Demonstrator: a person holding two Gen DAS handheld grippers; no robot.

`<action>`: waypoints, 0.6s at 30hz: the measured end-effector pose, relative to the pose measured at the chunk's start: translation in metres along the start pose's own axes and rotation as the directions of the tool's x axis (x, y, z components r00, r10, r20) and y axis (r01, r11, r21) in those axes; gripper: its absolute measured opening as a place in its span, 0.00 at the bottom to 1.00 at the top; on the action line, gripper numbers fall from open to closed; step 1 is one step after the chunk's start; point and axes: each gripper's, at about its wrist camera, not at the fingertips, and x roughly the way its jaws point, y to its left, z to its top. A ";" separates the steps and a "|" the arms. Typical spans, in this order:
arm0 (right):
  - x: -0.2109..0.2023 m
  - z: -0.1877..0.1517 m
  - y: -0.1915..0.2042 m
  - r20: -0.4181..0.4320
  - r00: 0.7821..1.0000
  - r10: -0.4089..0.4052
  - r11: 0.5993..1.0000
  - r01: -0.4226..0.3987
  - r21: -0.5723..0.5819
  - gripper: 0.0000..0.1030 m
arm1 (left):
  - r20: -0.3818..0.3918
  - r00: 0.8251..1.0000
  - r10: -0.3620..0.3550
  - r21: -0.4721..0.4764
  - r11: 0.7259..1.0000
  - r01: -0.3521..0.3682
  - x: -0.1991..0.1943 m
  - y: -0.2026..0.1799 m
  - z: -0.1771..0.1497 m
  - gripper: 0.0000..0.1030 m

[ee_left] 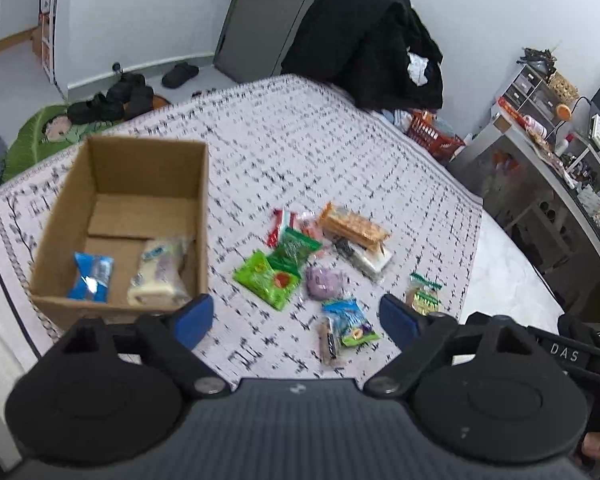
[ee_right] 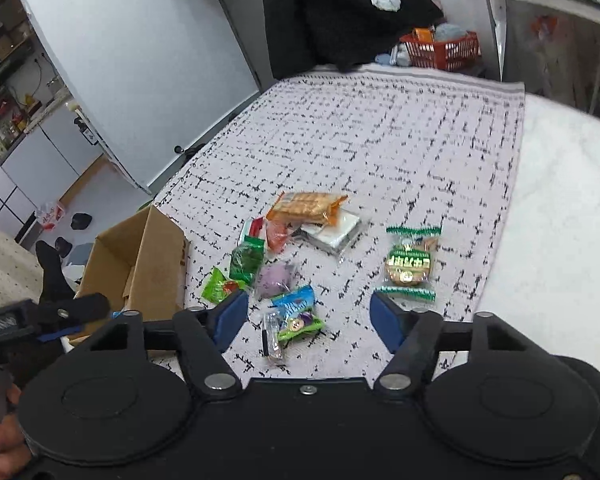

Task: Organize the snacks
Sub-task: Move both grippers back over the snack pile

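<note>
An open cardboard box (ee_left: 100, 200) stands on the patterned bedspread (ee_left: 300, 140) at the left, holding a blue packet (ee_left: 90, 276) and a white packet (ee_left: 158, 272). Right of it lie loose snacks: an orange cracker pack (ee_left: 354, 226), green packets (ee_left: 276, 276), a purple one (ee_left: 324, 282), a blue-green packet (ee_left: 350, 320) and a green-trimmed cookie packet (ee_left: 424, 292). My left gripper (ee_left: 296, 320) is open above the bedspread, with nothing between its pads. My right gripper (ee_right: 310, 320) is open too, and the blue-green packet (ee_right: 296, 314) shows in its gap, untouched. The cookie packet (ee_right: 410, 264) lies just beyond its right finger.
Black clothes (ee_left: 368, 40) hang over a chair behind the bed. A red basket (ee_left: 432, 136) and a cluttered desk (ee_left: 540, 140) are at the right. Shoes (ee_left: 120, 96) lie on the floor at the left. Bare white mattress (ee_right: 560, 220) shows right of the bedspread.
</note>
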 end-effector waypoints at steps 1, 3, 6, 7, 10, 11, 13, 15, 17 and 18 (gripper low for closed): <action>0.002 0.001 -0.003 -0.002 1.000 -0.003 1.000 0.003 0.006 0.59 | -0.009 1.000 -0.001 -0.001 1.000 0.001 0.004 -0.002 -0.002 0.79; 0.005 0.002 -0.010 -0.006 1.000 -0.008 1.000 0.009 0.020 0.57 | -0.023 1.000 -0.006 -0.001 1.000 0.006 0.012 -0.006 -0.005 0.74; 0.012 0.005 -0.019 -0.024 1.000 -0.017 0.999 0.018 0.041 0.55 | -0.030 0.999 -0.013 0.001 1.000 0.013 0.020 -0.012 -0.008 0.69; 0.015 0.007 -0.023 -0.027 0.999 -0.024 0.999 0.025 0.044 0.55 | -0.036 0.999 -0.014 0.003 1.000 0.014 0.023 -0.013 -0.009 0.67; 0.021 0.010 -0.029 -0.032 0.999 -0.034 0.998 0.035 0.052 0.55 | -0.054 0.998 -0.013 -0.001 1.000 0.013 0.032 -0.016 -0.012 0.62; 0.023 0.011 -0.031 -0.033 0.999 -0.036 0.998 0.038 0.056 0.55 | -0.064 0.998 -0.015 -0.005 1.000 0.015 0.037 -0.017 -0.013 0.61; 0.029 0.013 -0.035 -0.034 0.998 -0.049 0.997 0.051 0.062 0.55 | -0.080 0.997 -0.014 -0.008 1.000 0.014 0.044 -0.019 -0.015 0.57; 0.035 0.014 -0.038 -0.036 0.997 -0.070 0.995 0.072 0.067 0.55 | -0.094 0.995 -0.012 -0.006 1.000 0.011 0.053 -0.020 -0.017 0.55; 0.042 0.014 -0.042 -0.049 0.996 -0.074 0.994 0.078 0.078 0.55 | -0.108 0.994 -0.009 -0.005 1.000 0.008 0.062 -0.022 -0.019 0.54; 0.046 0.015 -0.044 -0.055 0.996 -0.070 0.993 0.075 0.087 0.55 | -0.118 0.993 -0.006 -0.006 1.000 0.005 0.066 -0.023 -0.021 0.53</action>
